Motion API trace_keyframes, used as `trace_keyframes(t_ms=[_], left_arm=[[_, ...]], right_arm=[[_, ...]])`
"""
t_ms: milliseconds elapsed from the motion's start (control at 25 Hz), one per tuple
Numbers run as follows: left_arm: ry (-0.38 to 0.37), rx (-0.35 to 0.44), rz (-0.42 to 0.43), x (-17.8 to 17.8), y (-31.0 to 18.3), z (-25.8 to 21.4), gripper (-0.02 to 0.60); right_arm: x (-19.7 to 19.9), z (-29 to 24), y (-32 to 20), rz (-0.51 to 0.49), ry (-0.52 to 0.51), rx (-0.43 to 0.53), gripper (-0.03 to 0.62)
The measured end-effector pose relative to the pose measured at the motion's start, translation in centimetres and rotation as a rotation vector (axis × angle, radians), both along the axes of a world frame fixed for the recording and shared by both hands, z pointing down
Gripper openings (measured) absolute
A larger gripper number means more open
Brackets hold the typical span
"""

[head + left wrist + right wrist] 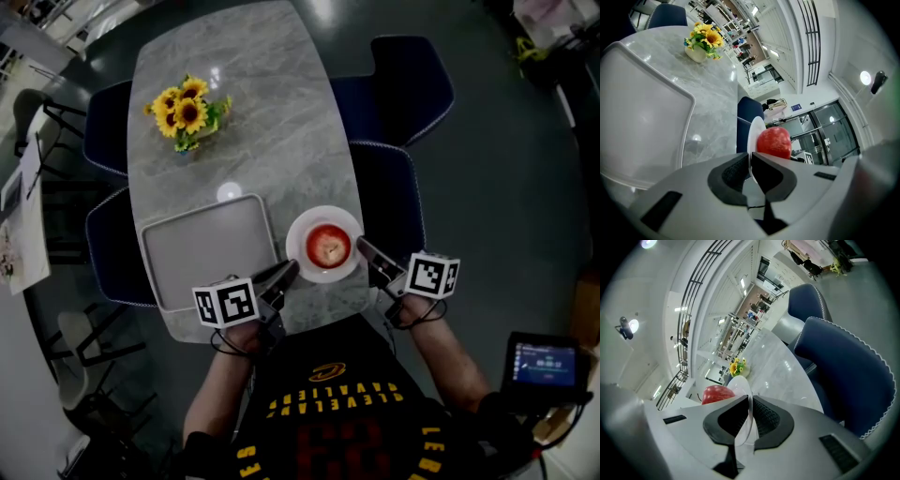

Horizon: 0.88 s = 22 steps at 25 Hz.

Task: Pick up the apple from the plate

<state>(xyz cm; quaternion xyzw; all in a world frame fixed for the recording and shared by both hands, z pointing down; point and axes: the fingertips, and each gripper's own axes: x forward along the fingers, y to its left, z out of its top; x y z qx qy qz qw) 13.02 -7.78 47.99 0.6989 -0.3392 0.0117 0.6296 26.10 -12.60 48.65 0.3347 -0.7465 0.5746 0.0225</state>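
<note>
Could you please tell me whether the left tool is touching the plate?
Touching. The left gripper view shows the left tool shut on the plate, its thin white rim pinched between the two dark pads.

Right gripper (749,399) pinches the plate (740,383) rim (apple (717,393) on it).

Red apple (328,246) sits on white plate (299,231).

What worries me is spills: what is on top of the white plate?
One red apple sits in the middle of the plate. The left gripper and right gripper are each shut on its rim, at opposite sides. The apple's underside and the plate beneath it are covered.
</note>
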Motion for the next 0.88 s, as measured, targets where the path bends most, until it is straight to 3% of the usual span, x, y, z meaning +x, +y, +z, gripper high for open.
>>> trace_keyframes(t_ms=[880], left_arm=[[0.004, -0.026, 0.049, 1.1, -0.7, 0.8, 0.023]], right_arm=[[1.1, 0.4, 0.1, 0.053, -0.027, -0.018, 0.035]])
